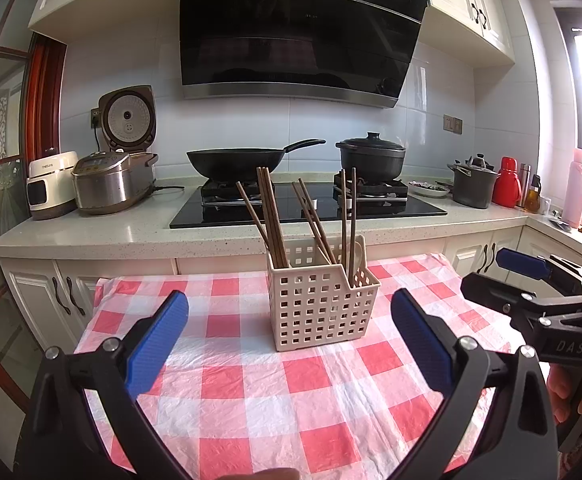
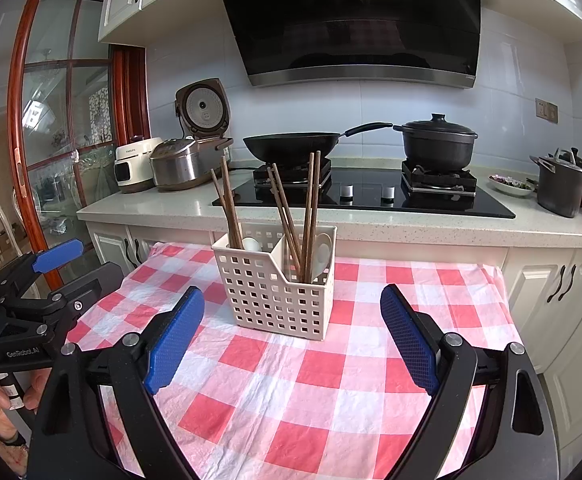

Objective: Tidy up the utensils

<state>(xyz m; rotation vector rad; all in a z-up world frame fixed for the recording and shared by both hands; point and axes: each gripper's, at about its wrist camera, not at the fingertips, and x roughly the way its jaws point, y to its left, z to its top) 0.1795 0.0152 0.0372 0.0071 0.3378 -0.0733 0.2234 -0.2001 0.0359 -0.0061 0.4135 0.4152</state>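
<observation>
- The left claw (image 1: pixel 289 334) hangs above the near part of the checked tablecloth (image 1: pixel 251 392), its blue pads (image 1: pixel 155 344) spread wide with nothing between them.
- Well behind it on the stone kitchen counter (image 1: pixel 103 232) stand a white appliance (image 1: pixel 49 184) and, just beside that, a steel rice cooker (image 1: pixel 113 178) with its lid raised.
- A cream perforated utensil caddy (image 1: pixel 319 304) sits upright on the cloth-covered worktop, ahead of both claws and touched by neither.
- Its left compartment holds a bundle of brown chopsticks (image 1: pixel 269 220) leaning left; from the right wrist view a white spoon (image 2: pixel 251 245) lies in that same compartment.
- The right compartment holds more chopsticks (image 2: pixel 311 216), some tilted, some near upright, with another white spoon (image 2: pixel 323 254) beside them.
- Behind the caddy a black wok (image 1: pixel 235 160) and a lidded black pot (image 1: pixel 372 158) rest on the burners of the glass hob (image 1: pixel 311 208).
- The right claw (image 2: pixel 293 340) also stands wide apart and grips nothing, hovering over the cloth just right of the left one.
- At the far right of the counter are a grey stockpot (image 1: pixel 473 186) and a red flask (image 1: pixel 507 182).
</observation>
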